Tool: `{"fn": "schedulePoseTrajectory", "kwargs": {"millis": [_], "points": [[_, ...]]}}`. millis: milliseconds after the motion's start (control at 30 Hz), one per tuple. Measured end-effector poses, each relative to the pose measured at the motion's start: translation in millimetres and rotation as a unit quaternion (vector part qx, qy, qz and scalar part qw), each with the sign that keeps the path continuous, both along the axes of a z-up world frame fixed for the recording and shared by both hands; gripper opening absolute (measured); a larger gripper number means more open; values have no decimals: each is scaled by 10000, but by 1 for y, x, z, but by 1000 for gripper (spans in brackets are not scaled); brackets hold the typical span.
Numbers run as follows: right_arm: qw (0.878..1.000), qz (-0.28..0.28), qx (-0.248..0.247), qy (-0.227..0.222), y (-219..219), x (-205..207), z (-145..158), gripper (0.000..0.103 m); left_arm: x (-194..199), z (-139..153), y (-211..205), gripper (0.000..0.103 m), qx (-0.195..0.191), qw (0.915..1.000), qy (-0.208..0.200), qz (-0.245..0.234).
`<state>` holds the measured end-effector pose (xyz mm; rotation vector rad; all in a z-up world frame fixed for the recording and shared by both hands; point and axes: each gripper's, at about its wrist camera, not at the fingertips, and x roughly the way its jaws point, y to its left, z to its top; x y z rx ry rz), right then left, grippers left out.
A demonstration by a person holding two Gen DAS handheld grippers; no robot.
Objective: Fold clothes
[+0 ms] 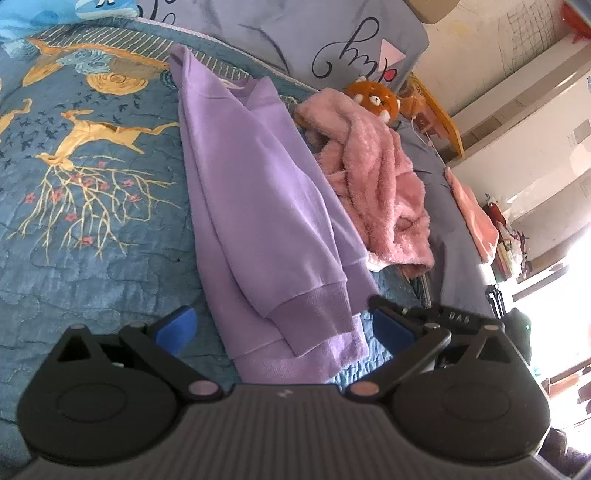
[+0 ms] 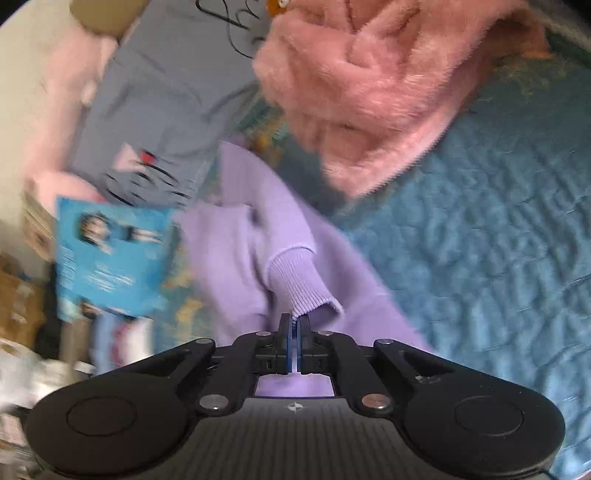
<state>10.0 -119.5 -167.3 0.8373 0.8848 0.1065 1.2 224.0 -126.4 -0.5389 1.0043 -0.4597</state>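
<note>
A lilac sweatshirt (image 1: 258,206) lies lengthwise on the blue patterned bedspread (image 1: 92,221), partly folded, with one sleeve laid over the body. My left gripper (image 1: 282,326) is open, its blue pads either side of the ribbed hem and sleeve cuff (image 1: 314,314), just above the cloth. In the right wrist view my right gripper (image 2: 294,321) is shut on the ribbed cuff (image 2: 299,280) of the sweatshirt's sleeve (image 2: 258,221) and holds it lifted off the body. That view is motion-blurred.
A fluffy pink garment (image 1: 373,184) lies crumpled right of the sweatshirt and shows in the right wrist view (image 2: 369,85). A grey-blue pillow (image 1: 314,33), an orange plush toy (image 1: 376,99) and a blue printed bag (image 2: 110,258) lie beyond. A white cabinet (image 1: 535,129) stands at right.
</note>
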Motion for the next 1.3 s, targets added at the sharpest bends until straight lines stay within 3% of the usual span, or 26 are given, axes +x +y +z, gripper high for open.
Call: {"fn": "schedulePoseTrajectory", "kwargs": {"millis": [100,167,300,367,500,600,700,767,900,1033,1100,1300], "points": [[9993,-39,21,370,-7,5,-20,2,0,-1,-1,103,26,10000,21,-2],[9992,46,90,375,-10,4,-18,5,0,-2,-1,103,54,10000,53,7],[9997,97,-134,160,-19,-4,0,15,2,-5,-1,103,87,9999,116,19],[9997,177,-180,15,-22,-7,9,26,2,-5,-3,103,118,9999,115,-8],[9961,633,-326,-521,-1,6,25,33,3,-8,-7,103,179,9997,156,-53],[9856,1117,-891,-903,28,20,32,38,4,-9,-8,103,205,9996,176,-63],[9795,1515,-960,-916,54,38,24,38,4,-10,-8,103,221,9996,193,-56],[9765,1710,-1117,-685,69,46,10,39,4,-11,-8,103,238,9995,210,-52],[9580,2186,-1681,-792,87,51,6,39,5,-11,-9,103,290,9993,221,-66],[9690,1958,-1304,-757,65,44,20,40,5,-11,-11,103,378,9990,220,-91],[9781,1585,-1072,-819,39,32,27,47,5,-10,-12,103,421,9989,214,-75],[9859,1161,-1126,-421,-26,-7,16,53,9,-18,-7,103,395,9982,446,106]]}}
